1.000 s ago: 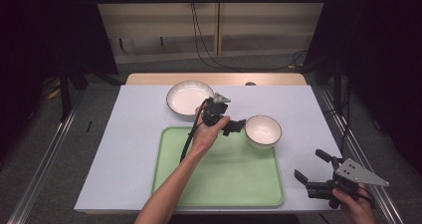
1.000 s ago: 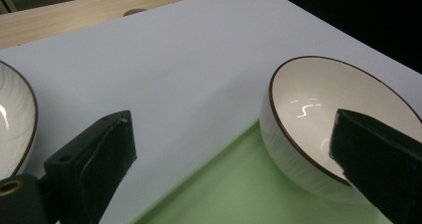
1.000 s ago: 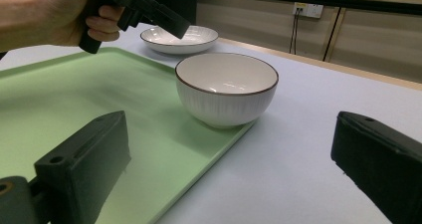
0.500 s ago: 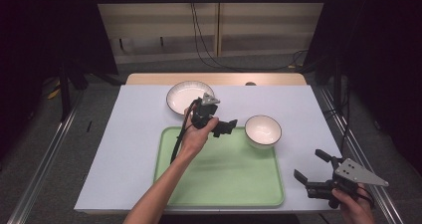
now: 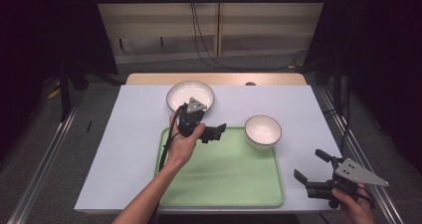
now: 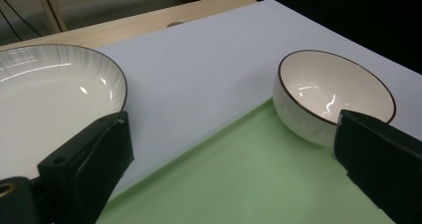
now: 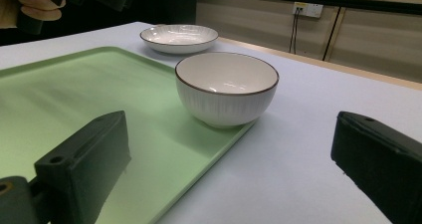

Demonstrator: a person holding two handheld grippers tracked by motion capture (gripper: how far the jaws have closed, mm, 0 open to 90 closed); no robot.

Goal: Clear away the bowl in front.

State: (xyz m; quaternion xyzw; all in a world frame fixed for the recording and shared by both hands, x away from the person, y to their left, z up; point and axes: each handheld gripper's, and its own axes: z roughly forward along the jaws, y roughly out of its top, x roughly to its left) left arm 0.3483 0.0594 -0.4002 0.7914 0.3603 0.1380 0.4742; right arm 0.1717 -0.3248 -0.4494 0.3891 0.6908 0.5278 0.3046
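Green is the tray (image 5: 224, 174) seen from the high view, and it lies on a white table cover (image 5: 134, 134). The left gripper (image 5: 215, 133) hangs over the tray's far edge with its jaws apart and nothing between them. The small bowl (image 5: 263, 131) sits just to the right of it, on the tray's far right corner. The wide plate (image 5: 190, 96) is just behind it. The right gripper (image 5: 309, 176) is low at the tray's near right corner, well apart from the bowl, jaws apart and empty.

In the left gripper view, the bowl (image 6: 332, 98) is ahead by the right jaw, and the plate (image 6: 50, 104) is by the left jaw.

In the right gripper view, the bowl (image 7: 226, 88) stands ahead between the open jaws, on the tray's edge (image 7: 199, 184). The plate (image 7: 179, 38) is farther back.
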